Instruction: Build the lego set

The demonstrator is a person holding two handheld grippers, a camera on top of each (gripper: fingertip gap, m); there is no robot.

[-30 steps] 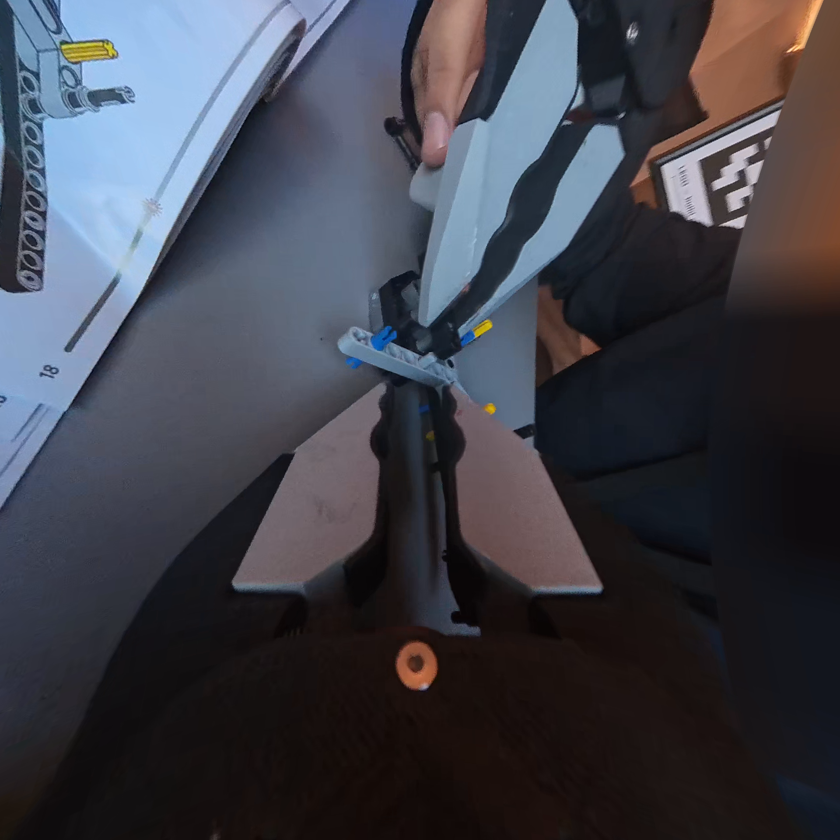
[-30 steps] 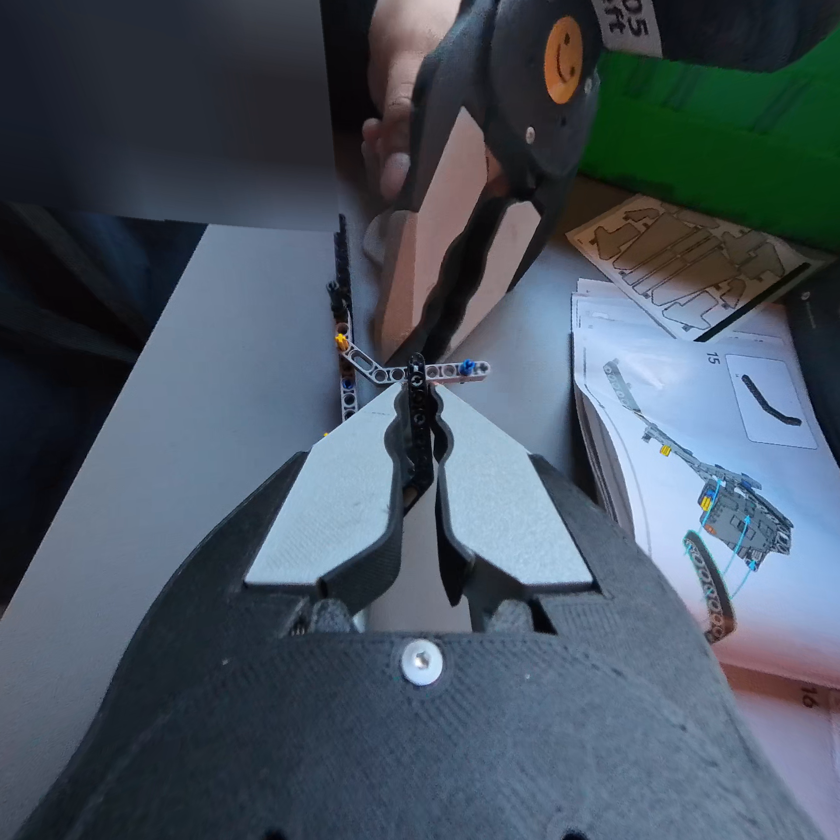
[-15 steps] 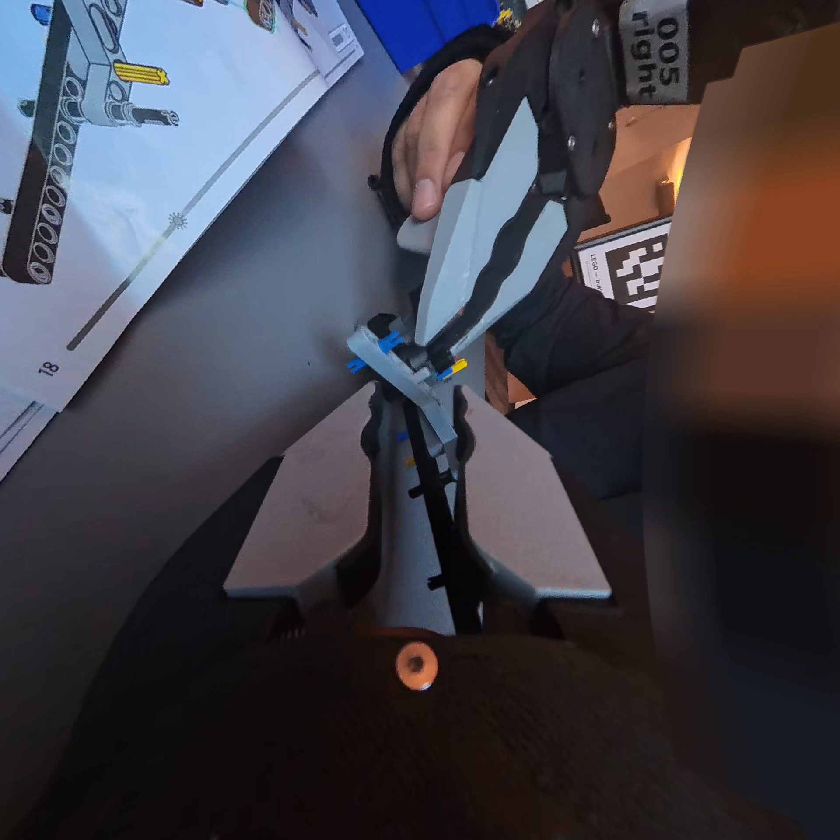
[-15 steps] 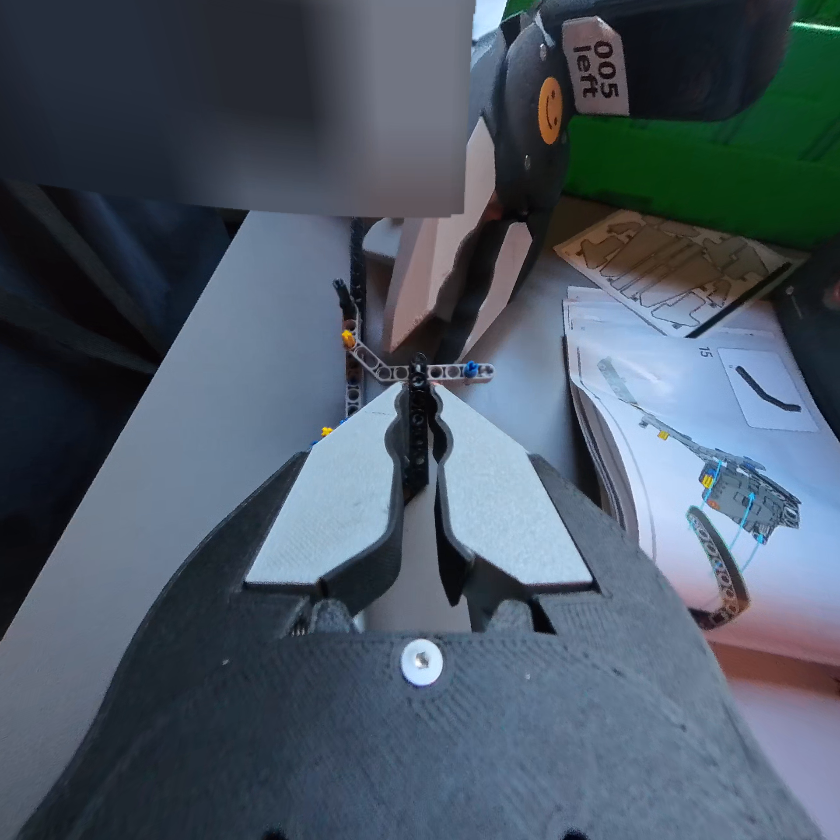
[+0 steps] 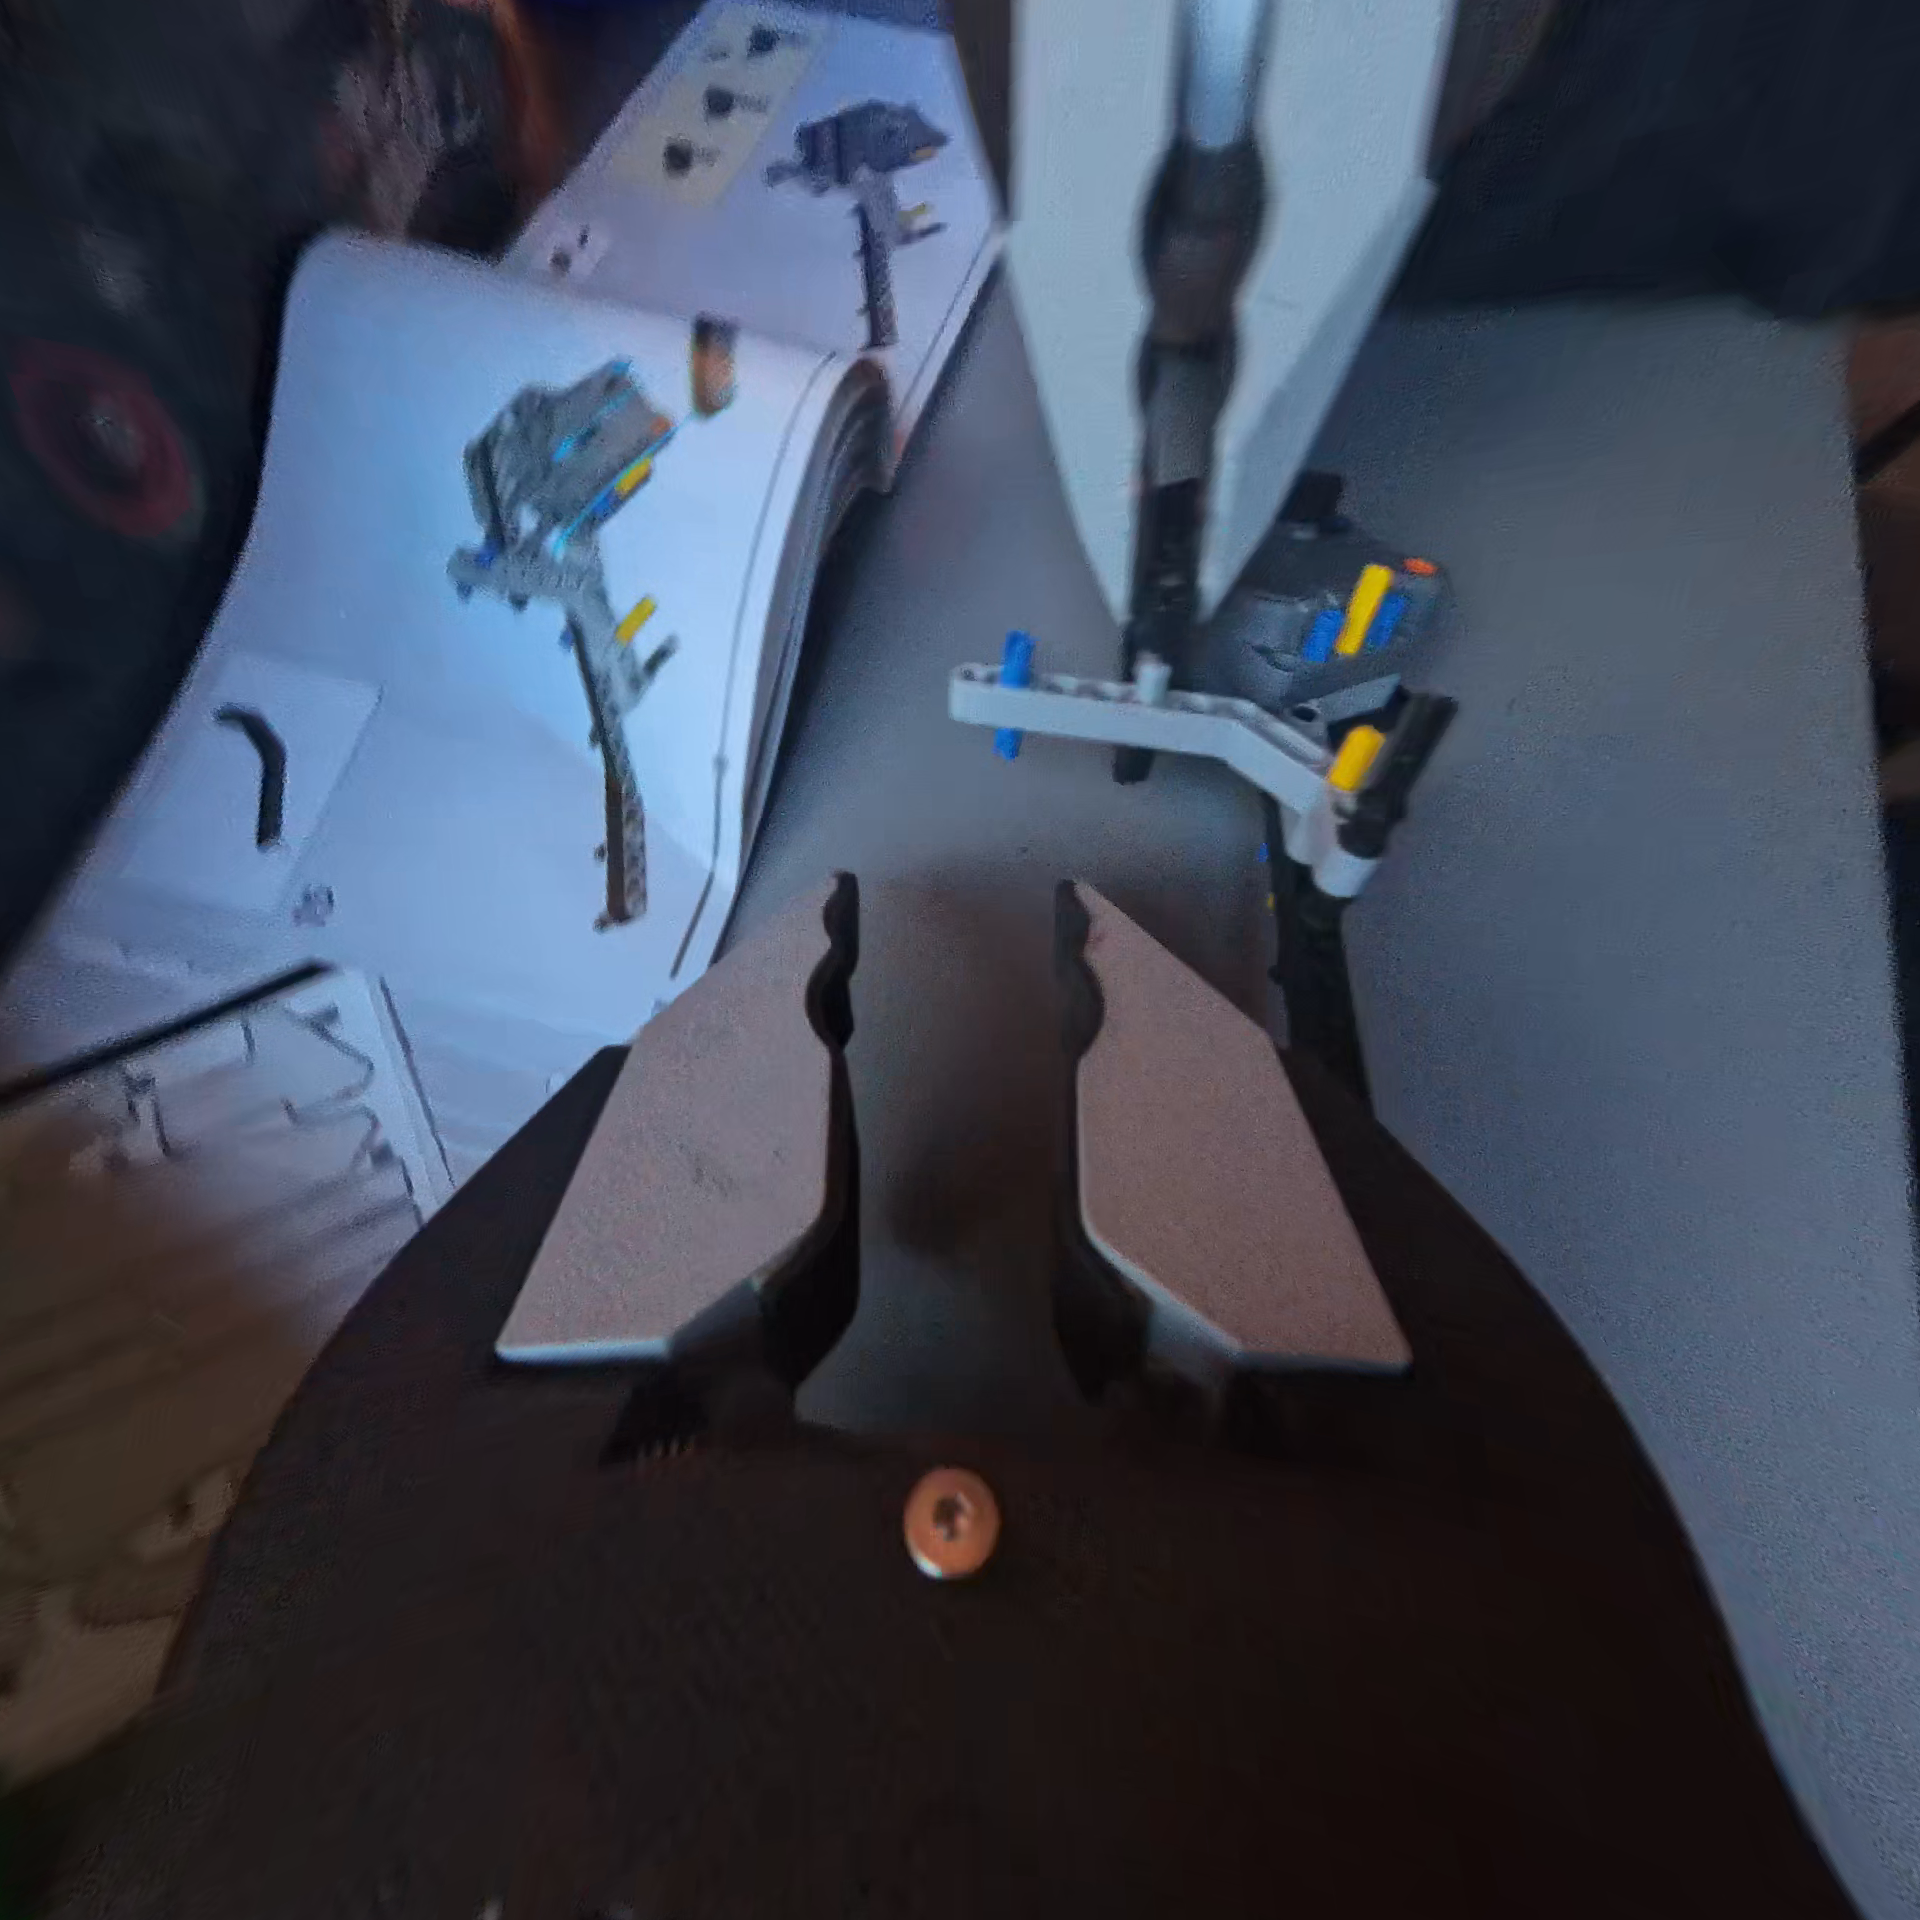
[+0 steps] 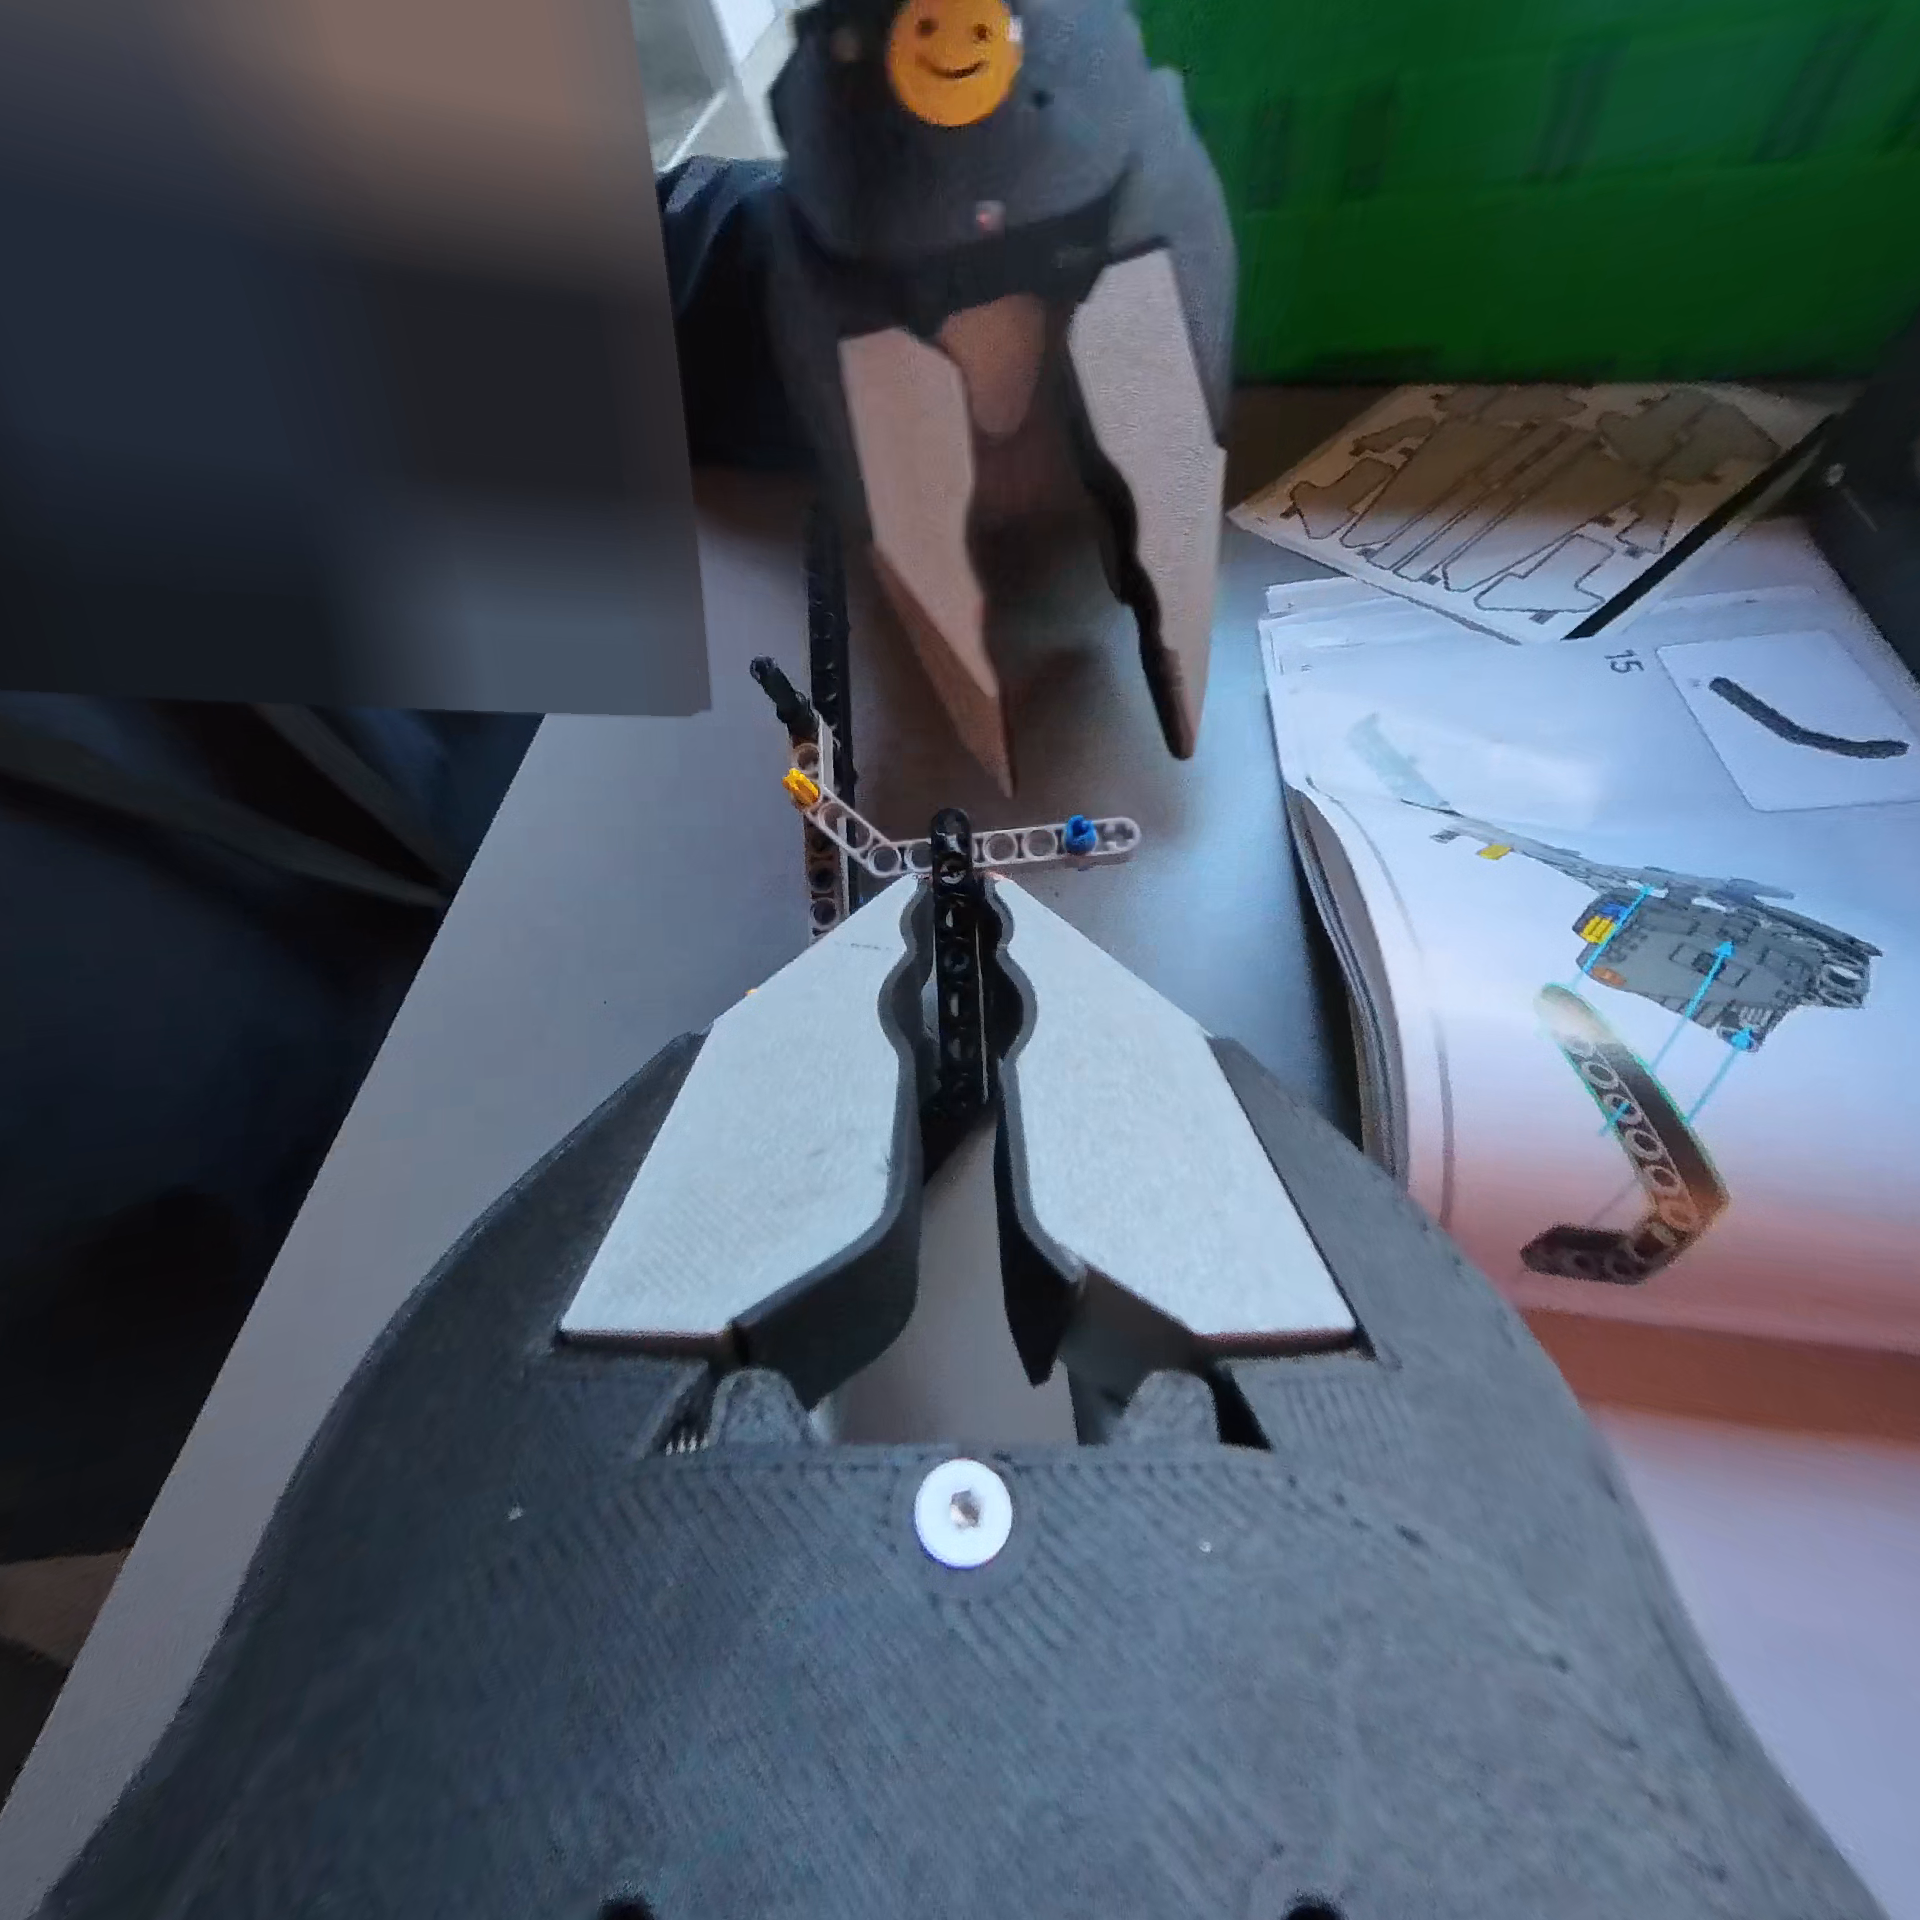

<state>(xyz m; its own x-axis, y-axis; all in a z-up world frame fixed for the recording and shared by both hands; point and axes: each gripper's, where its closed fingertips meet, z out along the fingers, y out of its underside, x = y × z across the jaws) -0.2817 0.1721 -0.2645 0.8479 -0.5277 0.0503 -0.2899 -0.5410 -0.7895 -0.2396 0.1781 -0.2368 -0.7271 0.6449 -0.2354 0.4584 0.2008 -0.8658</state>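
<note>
Booklet: open white instruction booklet (image 5: 499,665) on the grey table (image 5: 1621,520), left of the build.
Left gripper (image 5: 954,914): jaws spread, holding nothing, just short of the model.
Model: pale grey angled plastic lego beam (image 5: 1143,717) with blue and yellow pins, joined to a long black beam (image 5: 1314,977), mid-table.
Right gripper (image 6: 961,883): clamped on a thin black studded beam (image 6: 956,997) crossing the grey one.
Handling: likely light, stiff; pin joints may pop apart, so take the beams' flat sides.
</note>
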